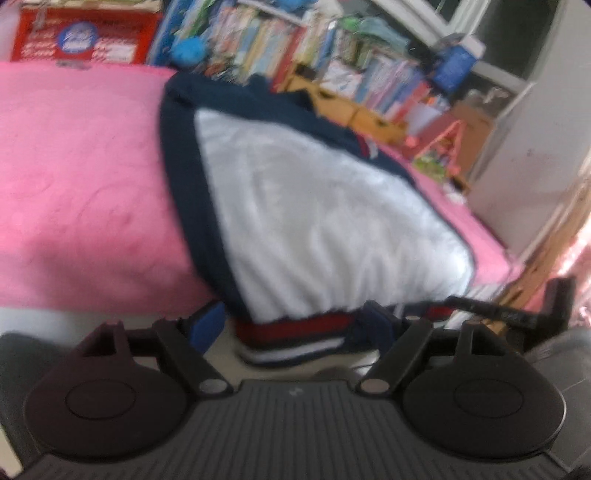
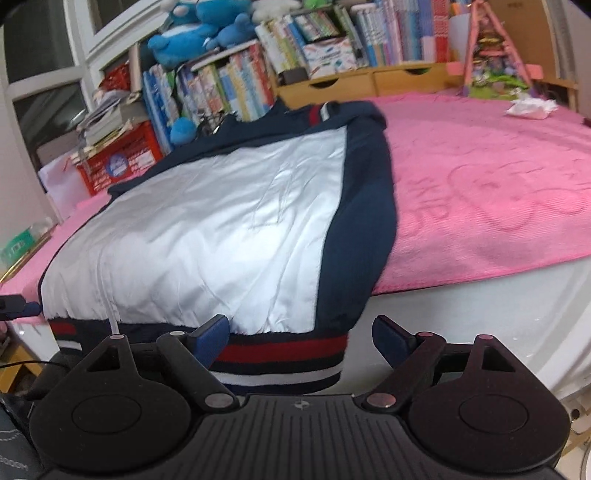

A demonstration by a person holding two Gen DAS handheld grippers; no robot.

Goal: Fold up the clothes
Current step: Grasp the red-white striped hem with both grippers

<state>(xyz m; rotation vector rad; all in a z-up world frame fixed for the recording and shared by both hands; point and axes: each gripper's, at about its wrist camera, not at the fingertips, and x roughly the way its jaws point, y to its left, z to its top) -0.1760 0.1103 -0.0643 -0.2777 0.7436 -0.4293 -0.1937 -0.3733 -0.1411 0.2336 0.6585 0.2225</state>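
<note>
A navy and white jacket [image 1: 317, 221] lies flat on the pink bed cover [image 1: 81, 184]. Its striped red, white and navy hem [image 1: 295, 336] hangs over the near edge. My left gripper [image 1: 295, 325] is open, its blue fingers [image 1: 207, 325] either side of the hem's left part. In the right wrist view the jacket [image 2: 207, 236] fills the left half of the bed cover [image 2: 498, 192]. My right gripper [image 2: 303, 339] is open around the hem's right end [image 2: 280, 354]. The other gripper's tip [image 2: 18, 308] shows at the left edge.
Shelves of books [image 2: 258, 74] and blue plush toys [image 2: 199, 29] line the far side of the bed. A red crate [image 2: 122, 162] stands at the left. A pink toy frame [image 2: 495, 48] and a white crumpled item [image 2: 532, 107] are at the far right.
</note>
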